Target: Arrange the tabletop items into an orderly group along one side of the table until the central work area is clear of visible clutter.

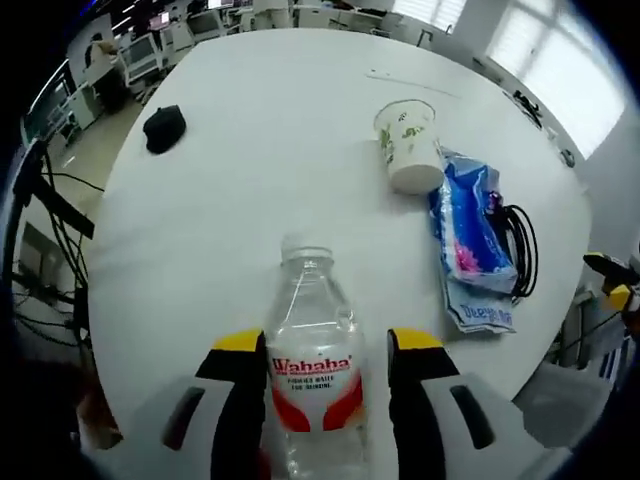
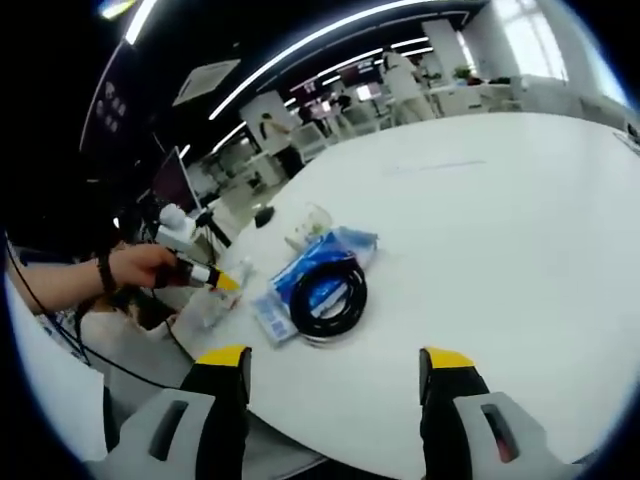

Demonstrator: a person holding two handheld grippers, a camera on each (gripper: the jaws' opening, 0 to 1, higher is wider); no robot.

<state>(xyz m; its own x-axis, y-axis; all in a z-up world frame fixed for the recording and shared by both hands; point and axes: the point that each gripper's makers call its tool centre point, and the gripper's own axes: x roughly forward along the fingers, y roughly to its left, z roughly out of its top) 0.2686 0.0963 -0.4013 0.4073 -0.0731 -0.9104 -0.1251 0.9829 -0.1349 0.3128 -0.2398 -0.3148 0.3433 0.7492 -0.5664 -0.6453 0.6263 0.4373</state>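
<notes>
A clear plastic water bottle [image 1: 312,370] with a red and white label lies between the jaws of my left gripper [image 1: 327,345], cap pointing away. The jaws stand either side of it with a small gap on the right, so the gripper is open. A paper cup [image 1: 408,145] lies on its side further up the white table [image 1: 250,200]. Beside it are a blue packet [image 1: 468,225] and a coiled black cable [image 1: 520,250]. My right gripper [image 2: 335,360] is open and holds nothing, hovering over the table edge short of the cable [image 2: 328,290] and packet [image 2: 320,262].
A small black object [image 1: 163,128] sits near the table's left edge. A person's hand [image 2: 140,265] holds the left gripper [image 2: 215,278] at the far table edge by the bottle [image 2: 210,305]. Desks, monitors and cables surround the table.
</notes>
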